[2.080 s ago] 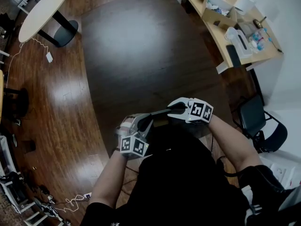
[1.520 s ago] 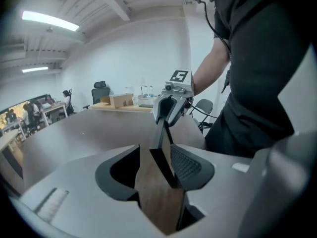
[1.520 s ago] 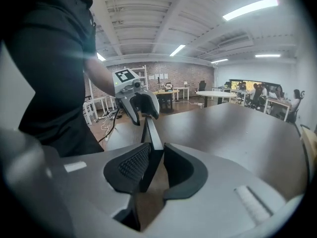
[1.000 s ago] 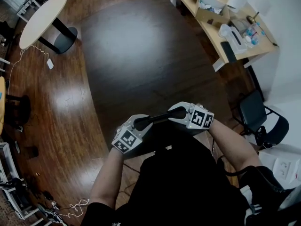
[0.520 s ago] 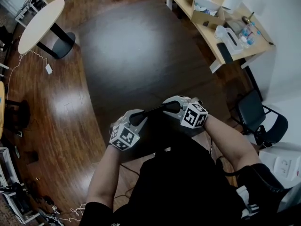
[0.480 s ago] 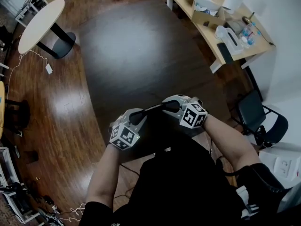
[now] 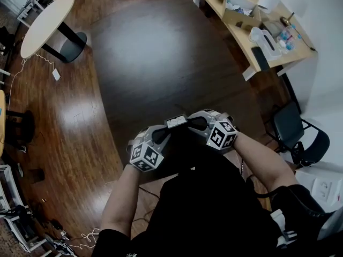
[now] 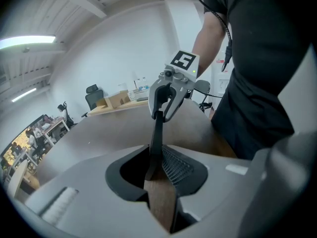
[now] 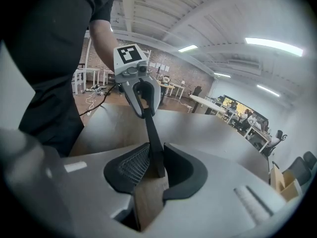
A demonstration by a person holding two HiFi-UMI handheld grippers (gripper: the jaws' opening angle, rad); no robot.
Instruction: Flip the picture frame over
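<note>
2 claws carry the picture frame (image 7: 177, 123) between them, each at its own end, just in front of the person's body at the near edge of the dark counter (image 7: 161, 52). The left claw (image 8: 161, 175) is pinching the frame's left end: its pads press on a wood-brown face, and the thin dark edge runs away from it to the other claw. The right claw (image 9: 151, 175) is pinching the opposite end in the same way, again with brown wood between its pads. The frame stands on edge, so from the head view it shows only as a narrow dark bar with a small pale patch on it. Whether its lower edge touches the counter cannot be told. Beyond the counter stand a round pale table (image 7: 45, 20) at the far left and a cluttered wooden desk (image 7: 244, 36) at the far right, with a black chair (image 7: 292, 133) near the person's right arm.
</note>
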